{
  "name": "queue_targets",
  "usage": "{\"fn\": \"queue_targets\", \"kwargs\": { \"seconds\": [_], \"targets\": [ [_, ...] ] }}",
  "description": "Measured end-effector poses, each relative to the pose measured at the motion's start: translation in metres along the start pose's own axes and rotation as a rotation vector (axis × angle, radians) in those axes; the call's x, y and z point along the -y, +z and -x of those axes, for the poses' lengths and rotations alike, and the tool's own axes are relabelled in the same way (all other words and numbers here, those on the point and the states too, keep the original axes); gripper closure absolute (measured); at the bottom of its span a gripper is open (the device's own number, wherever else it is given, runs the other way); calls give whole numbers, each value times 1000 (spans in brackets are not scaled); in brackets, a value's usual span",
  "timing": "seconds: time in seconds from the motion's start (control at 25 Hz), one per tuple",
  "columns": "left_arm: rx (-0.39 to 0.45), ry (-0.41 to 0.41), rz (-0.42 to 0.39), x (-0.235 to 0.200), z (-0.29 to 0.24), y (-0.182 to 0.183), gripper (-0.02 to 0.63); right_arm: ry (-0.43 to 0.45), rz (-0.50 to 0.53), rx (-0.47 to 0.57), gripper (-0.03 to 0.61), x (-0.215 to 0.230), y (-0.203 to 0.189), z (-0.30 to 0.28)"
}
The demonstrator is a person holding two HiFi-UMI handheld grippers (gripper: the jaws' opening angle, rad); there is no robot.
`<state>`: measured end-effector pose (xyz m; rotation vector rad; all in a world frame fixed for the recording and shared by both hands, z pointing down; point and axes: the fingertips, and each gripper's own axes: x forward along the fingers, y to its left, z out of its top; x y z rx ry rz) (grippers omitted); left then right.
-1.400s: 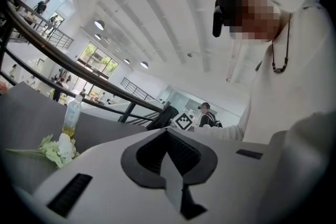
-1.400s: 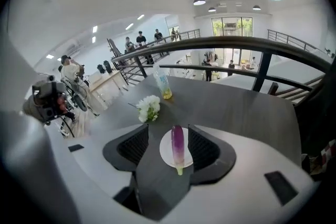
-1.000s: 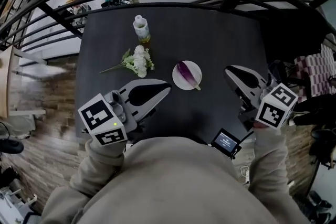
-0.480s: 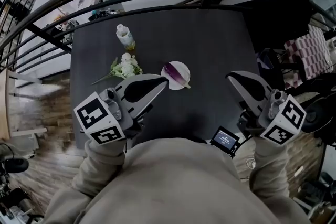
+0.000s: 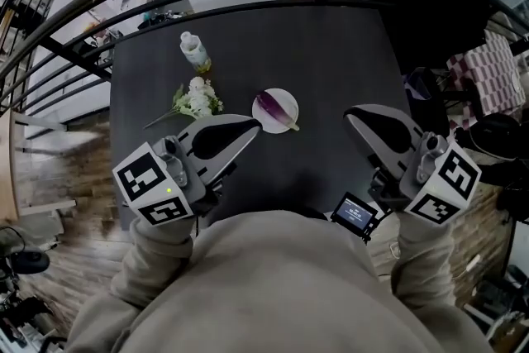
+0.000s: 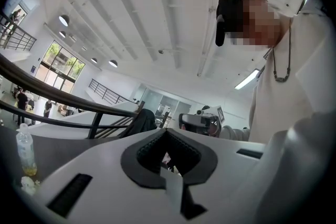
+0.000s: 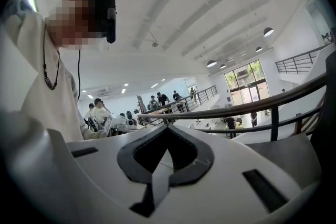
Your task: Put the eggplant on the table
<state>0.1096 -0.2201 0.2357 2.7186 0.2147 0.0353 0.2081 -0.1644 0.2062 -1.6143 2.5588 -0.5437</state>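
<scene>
The eggplant (image 5: pixel 274 107) lay on a white plate (image 5: pixel 261 121) on the table (image 5: pixel 331 54), just beyond the left hand-held gripper (image 5: pixel 248 131) and apart from the right hand-held gripper (image 5: pixel 354 116), both pressed together, empty.
</scene>
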Motion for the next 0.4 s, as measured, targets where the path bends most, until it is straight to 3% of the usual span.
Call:
{"fn": "queue_targets", "kwargs": {
  "seconds": [0.4],
  "targets": [
    [-25,5,11,-4,8,-6,609,6,10,-28,565,0,-6,-9]
  ]
}}
